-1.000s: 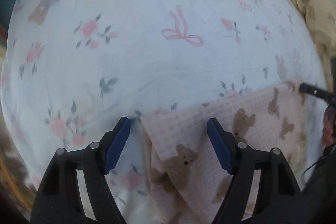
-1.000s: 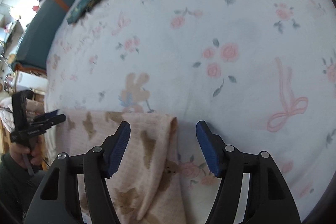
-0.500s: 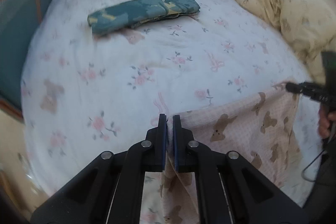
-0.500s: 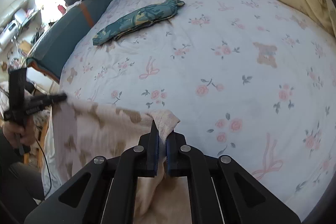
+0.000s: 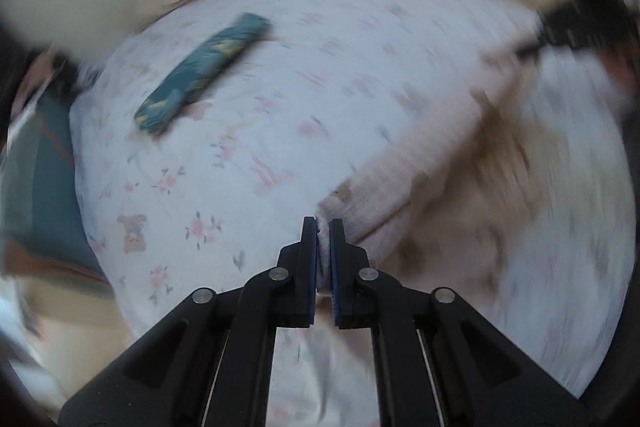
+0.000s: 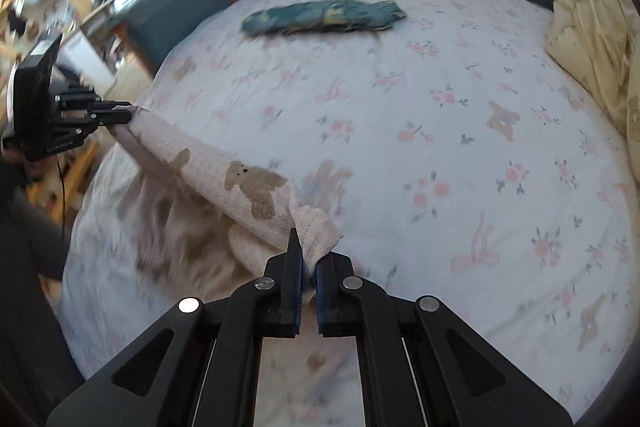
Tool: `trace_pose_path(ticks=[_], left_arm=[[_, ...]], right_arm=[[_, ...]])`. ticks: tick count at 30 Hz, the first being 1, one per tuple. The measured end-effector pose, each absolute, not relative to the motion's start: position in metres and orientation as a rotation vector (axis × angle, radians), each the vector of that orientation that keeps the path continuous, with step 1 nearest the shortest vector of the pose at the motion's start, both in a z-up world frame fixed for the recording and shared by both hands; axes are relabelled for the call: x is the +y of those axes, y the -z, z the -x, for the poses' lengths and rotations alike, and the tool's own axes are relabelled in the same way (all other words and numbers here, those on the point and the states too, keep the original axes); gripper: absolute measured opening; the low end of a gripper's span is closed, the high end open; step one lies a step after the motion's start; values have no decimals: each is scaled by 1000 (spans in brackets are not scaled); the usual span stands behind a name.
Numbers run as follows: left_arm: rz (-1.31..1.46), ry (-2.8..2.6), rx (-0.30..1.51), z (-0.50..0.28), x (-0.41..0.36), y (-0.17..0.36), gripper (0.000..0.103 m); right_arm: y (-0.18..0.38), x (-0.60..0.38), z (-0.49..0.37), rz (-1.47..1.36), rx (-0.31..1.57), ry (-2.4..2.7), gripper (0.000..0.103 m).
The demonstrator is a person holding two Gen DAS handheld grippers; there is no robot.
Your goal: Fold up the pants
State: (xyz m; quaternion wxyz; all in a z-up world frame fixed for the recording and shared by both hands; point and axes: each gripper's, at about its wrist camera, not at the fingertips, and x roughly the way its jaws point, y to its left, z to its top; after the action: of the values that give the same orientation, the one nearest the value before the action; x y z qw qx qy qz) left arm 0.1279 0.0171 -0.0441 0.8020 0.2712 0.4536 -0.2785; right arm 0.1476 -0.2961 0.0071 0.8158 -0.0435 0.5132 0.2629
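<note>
The pants [image 6: 224, 171] are pale pink with brown teddy bears. They hang stretched in the air above the bed, held by their top edge at both corners. My left gripper [image 5: 323, 227] is shut on one corner; the pants [image 5: 420, 163] run up and right from it, blurred. My right gripper [image 6: 307, 247] is shut on the other corner. In the right wrist view the left gripper [image 6: 120, 111] shows at the far left, pinching the far end of the edge. The lower part of the pants hangs down, blurred.
The bed sheet [image 6: 440, 87] is white with pink flowers and bears. A folded teal garment [image 6: 320, 17] lies at the far side, also in the left wrist view [image 5: 200, 71]. A cream blanket [image 6: 592, 39] lies at the right. A teal chair [image 6: 188, 3] stands at the left.
Both grippers closed on the pants' top corners, then lifted them off the bed and raised them higher. The pants now hang taut between the two grippers.
</note>
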Motion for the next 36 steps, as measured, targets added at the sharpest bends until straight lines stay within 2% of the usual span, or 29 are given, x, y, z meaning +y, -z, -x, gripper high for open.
trace_pose_path(ticks=[5, 9, 11, 13, 16, 20, 22, 25, 28, 31, 33, 34, 36], left_arm=[[-743, 668, 1009, -76, 5, 71, 4], [-786, 688, 1080, -54, 6, 89, 8], [-841, 669, 1154, -44, 9, 102, 17], [-927, 534, 1217, -37, 17, 108, 36], [-816, 507, 1158, -33, 29, 75, 36], [-509, 415, 1119, -61, 32, 45, 36], [-324, 371, 1162, -81, 21, 51, 35], [-169, 407, 1227, -97, -4, 74, 35], [-208, 422, 1310, -98, -30, 112, 34], [-327, 401, 1363, -88, -37, 138, 36], [-403, 334, 1401, -85, -26, 143, 35], [-402, 276, 1428, -86, -16, 142, 25], [-167, 214, 1469, -91, 19, 125, 14]], right_arm=[[10, -281, -99, 216, 1126, -547, 3], [34, -266, -68, 297, 1229, -570, 4], [44, -262, -58, 338, 1303, -559, 6], [41, -263, -48, 391, 1334, -543, 11], [21, -275, -43, 386, 1362, -533, 22], [-27, -281, -55, 257, 1195, -493, 25], [-27, -273, -70, 172, 1175, -457, 25], [12, -249, -91, 88, 1232, -394, 22], [55, -231, -93, 53, 1321, -415, 22], [93, -227, -82, 274, 1410, -332, 19], [99, -242, -77, 329, 1427, -276, 16], [97, -248, -78, 313, 1448, -247, 16], [78, -267, -77, 220, 1449, -179, 20]])
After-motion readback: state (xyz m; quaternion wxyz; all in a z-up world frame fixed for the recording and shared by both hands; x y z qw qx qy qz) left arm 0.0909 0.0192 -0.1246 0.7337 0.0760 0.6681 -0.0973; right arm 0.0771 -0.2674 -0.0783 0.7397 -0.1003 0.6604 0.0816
